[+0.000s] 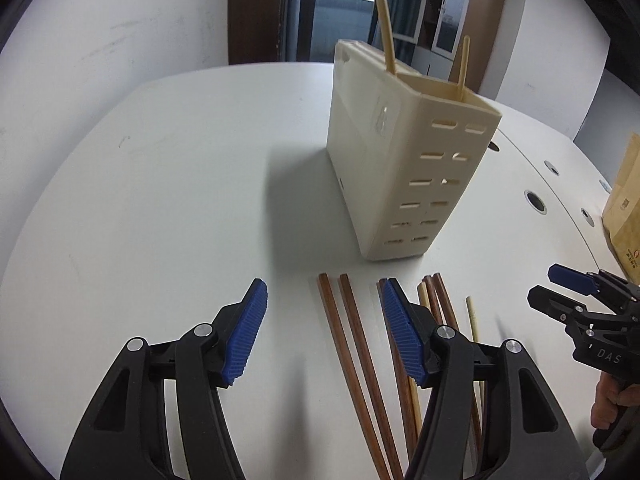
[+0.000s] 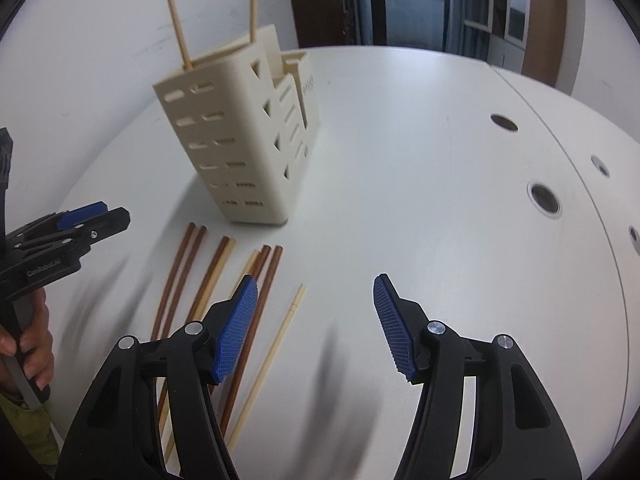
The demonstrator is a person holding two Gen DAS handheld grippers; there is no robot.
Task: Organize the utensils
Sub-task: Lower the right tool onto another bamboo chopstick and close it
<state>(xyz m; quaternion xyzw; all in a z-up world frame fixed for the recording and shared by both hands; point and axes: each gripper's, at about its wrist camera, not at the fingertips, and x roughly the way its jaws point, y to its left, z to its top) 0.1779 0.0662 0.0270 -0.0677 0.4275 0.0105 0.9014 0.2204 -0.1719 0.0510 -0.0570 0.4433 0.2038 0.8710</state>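
Left tool [image 1: 324, 328] angled down, jaws wide over chopsticks [image 1: 352, 344]; right tool [image 2: 316, 320] likewise, empty; holder [image 1: 400, 152] beyond.

White walls [image 1: 120, 40], brown door [image 1: 252, 12] — glass-fronted cabinet [image 1: 460, 12], bright doorway beyond

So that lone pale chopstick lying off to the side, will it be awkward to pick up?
Probably. The pale chopstick is thin and lies flat on the smooth table, so it may slide or roll. It looks stiff and light, so it should not droop once pinched.

Matt plastic holder [image 1: 372, 152], wooden chopsticks [image 1: 352, 344]
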